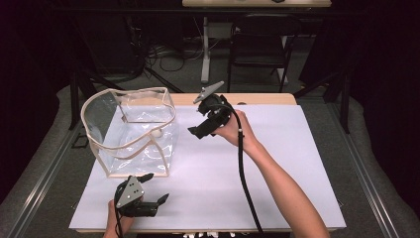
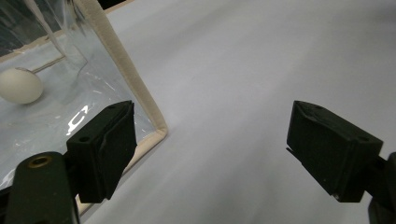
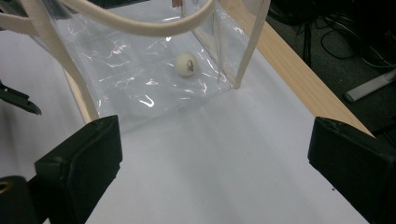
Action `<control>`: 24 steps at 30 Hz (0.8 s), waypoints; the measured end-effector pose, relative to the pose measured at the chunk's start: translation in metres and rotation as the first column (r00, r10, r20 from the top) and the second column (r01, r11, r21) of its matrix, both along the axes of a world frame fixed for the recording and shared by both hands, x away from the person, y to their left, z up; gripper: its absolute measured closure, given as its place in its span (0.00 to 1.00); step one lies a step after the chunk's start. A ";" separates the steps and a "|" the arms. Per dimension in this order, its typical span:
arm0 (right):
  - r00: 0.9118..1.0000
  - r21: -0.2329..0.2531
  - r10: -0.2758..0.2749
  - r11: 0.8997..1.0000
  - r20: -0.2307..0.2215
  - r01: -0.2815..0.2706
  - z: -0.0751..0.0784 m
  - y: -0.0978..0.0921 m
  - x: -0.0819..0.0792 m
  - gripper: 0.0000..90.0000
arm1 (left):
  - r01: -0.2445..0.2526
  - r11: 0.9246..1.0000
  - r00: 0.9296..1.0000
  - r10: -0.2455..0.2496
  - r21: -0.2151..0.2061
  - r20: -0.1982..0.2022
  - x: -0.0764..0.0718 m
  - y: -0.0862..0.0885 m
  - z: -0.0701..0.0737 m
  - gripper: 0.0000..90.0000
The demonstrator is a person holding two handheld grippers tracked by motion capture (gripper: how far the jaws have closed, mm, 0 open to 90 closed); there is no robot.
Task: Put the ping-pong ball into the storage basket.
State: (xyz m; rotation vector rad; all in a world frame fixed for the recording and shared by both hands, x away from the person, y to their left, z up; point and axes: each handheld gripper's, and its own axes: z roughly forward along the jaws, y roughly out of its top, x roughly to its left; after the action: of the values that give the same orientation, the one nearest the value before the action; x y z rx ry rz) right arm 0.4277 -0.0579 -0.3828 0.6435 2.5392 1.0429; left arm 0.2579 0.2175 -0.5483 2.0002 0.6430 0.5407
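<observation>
Risk: both claws wide w/ nothing held, right claw (image 1: 198,130) at 3 o'clock of clear bag (image 1: 130,130) could snag its floppy wall, rolling ball (image 1: 156,133) away; left claw (image 1: 154,187) idle.

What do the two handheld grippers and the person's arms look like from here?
Both grippers, left gripper and right gripper, are black with blocky jaws. Each carries a grey three-cornered plate with small dots on top. A thick black cable trails from the right one. The forearms are bare, with no sleeves in view.

One clear bag (image 1: 130,130), one white ball (image 1: 156,133), two tools.
</observation>
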 end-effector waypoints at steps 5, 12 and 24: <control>1.000 0.008 -0.010 1.000 0.007 0.010 -0.005 -0.014 -0.007 0.03 | -0.002 1.000 1.000 0.002 -0.004 0.000 0.000 0.000 0.000 0.18; 1.000 0.000 -0.026 1.000 0.009 0.026 -0.019 -0.033 -0.017 0.03 | -0.001 1.000 1.000 0.001 0.000 -0.001 0.000 0.000 0.000 0.18; 0.998 -0.002 -0.062 0.998 0.011 0.062 -0.046 -0.064 -0.038 0.02 | -0.004 1.000 1.000 0.004 0.003 -0.003 0.000 0.000 0.000 0.18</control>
State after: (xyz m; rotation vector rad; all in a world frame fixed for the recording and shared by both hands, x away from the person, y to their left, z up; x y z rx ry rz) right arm 0.3894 -0.1222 -0.4284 0.7092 2.4940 1.0191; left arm 0.2577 0.2177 -0.5486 2.0029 0.6484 0.5413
